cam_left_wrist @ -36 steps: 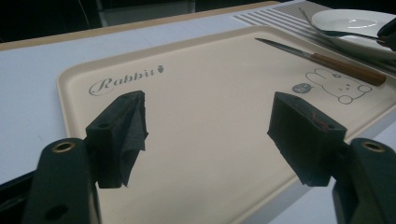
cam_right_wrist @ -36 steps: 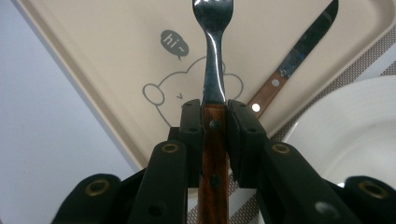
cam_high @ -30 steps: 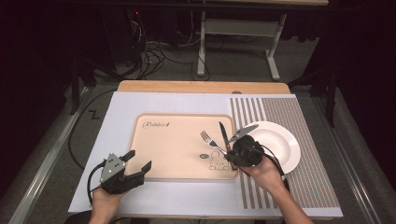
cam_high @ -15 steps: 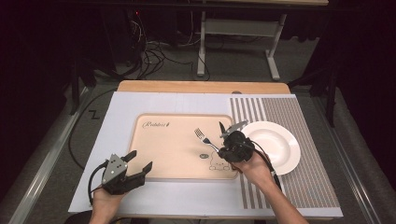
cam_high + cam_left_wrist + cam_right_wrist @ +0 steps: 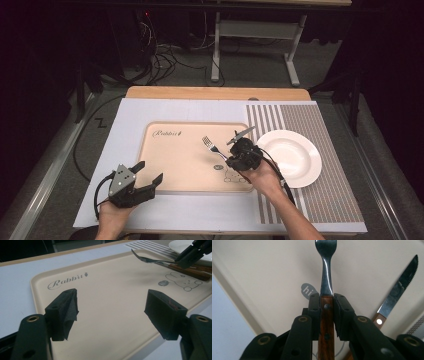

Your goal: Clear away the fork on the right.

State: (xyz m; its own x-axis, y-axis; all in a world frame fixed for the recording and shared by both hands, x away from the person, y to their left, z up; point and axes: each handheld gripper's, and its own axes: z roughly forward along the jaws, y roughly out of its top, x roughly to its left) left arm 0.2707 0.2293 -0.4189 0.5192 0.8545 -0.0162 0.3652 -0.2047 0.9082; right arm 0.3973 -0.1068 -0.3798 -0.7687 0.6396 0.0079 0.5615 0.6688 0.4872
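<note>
The fork (image 5: pixel 326 270) sat clamped by its wooden handle between the fingers (image 5: pixel 315 307) of the right gripper (image 5: pixel 244 152), tines pointing far-left over the right part of the beige tray (image 5: pixel 170 165). A serrated knife (image 5: pixel 398 292) lay on the tray just right of it, with the white plate (image 5: pixel 295 157) further right on the striped mat (image 5: pixel 320 200). The left gripper (image 5: pixel 131 184) rested released at the tray's near-left corner on the desk (image 5: pixel 100 130). The step looked like carrying the fork off the tray; next it likely needed lowering flat beside the plate before letting go
</note>
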